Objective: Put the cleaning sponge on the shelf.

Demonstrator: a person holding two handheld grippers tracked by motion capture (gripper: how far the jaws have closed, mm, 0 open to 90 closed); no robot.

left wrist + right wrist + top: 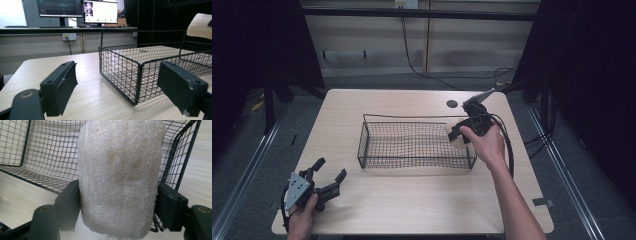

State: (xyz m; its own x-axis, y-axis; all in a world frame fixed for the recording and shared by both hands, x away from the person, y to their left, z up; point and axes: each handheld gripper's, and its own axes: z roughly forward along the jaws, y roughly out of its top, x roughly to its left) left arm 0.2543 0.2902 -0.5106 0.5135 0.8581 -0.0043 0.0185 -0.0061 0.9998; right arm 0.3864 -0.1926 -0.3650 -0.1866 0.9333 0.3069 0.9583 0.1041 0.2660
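Note:
A black wire basket (414, 145) stands in the middle of the wooden table (412, 200). My right gripper (457, 134) is shut on a cream fibrous loofah sponge (453, 134) and holds it over the basket's right end, just inside the rim. In the right gripper view the loofah (120, 177) is squeezed between both black jaws, with the basket (37, 157) mesh behind and below it. My left gripper (331, 172) rests near the table's front left corner, open with nothing between its jaws. In the left gripper view the basket (130, 67) stands ahead and the loofah (200, 25) hangs at the upper right.
A round dark hole (452, 104) marks the table's back right. Cables (432, 75) run over the floor behind the table. Monitors (100, 11) stand on a desk beyond it. Bare tabletop lies in front of the basket.

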